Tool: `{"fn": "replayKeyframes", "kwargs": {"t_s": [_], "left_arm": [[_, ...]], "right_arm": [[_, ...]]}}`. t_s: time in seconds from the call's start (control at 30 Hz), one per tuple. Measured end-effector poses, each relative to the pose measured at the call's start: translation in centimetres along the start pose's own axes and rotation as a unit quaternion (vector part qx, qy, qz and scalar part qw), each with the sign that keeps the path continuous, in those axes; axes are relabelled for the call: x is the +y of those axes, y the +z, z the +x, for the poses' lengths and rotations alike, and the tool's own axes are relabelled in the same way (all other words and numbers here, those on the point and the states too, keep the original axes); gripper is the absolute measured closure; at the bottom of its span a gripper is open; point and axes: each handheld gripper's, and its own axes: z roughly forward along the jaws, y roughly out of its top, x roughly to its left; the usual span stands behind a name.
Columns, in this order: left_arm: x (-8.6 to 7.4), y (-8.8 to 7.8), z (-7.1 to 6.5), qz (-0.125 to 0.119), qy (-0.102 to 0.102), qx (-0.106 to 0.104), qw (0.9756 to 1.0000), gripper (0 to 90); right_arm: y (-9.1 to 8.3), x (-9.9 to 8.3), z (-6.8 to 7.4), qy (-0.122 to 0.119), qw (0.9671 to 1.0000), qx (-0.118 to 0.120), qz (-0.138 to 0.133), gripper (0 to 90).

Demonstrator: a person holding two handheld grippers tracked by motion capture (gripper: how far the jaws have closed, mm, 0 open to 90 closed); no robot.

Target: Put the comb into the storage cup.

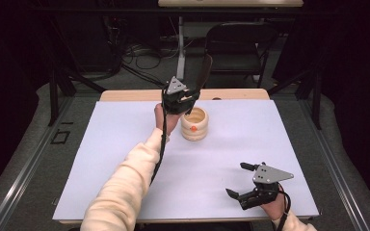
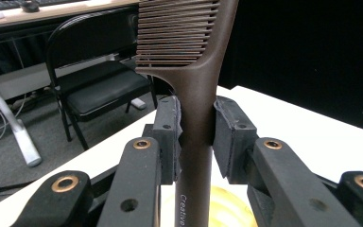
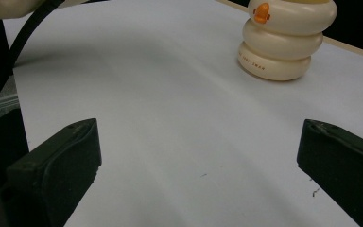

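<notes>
Now the left gripper (image 1: 188, 97), fingers clamped on the brown comb (image 2: 196, 94), should lower it straight into the cream cup (image 1: 194, 123); right gripper (image 1: 243, 182) fingers spread wide.

A ribbed cream cup-shaped holder (image 1: 194, 123) is standing at twelve o'clock on the white table sheet (image 1: 125, 144); the sheet's six o'clock half is lying open for passing.

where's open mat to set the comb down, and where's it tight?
Free: white mat between cream holder and right gripper, which rests open at the near right; also the left half, left of the sleeve. Tight: around the holder, where left gripper holds the comb upright.
</notes>
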Motion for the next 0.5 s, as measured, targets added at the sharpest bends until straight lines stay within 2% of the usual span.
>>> {"fn": "replayKeyframes", "kwargs": {"t_s": [0.5], "left_arm": [[-0.70,0.75,0.07,0.005,-0.014,-0.014,0.9998,72.3]], "right_arm": [[-0.03,0.02,0.01,-0.001,1.0000,0.001,0.002,0.1]]}}
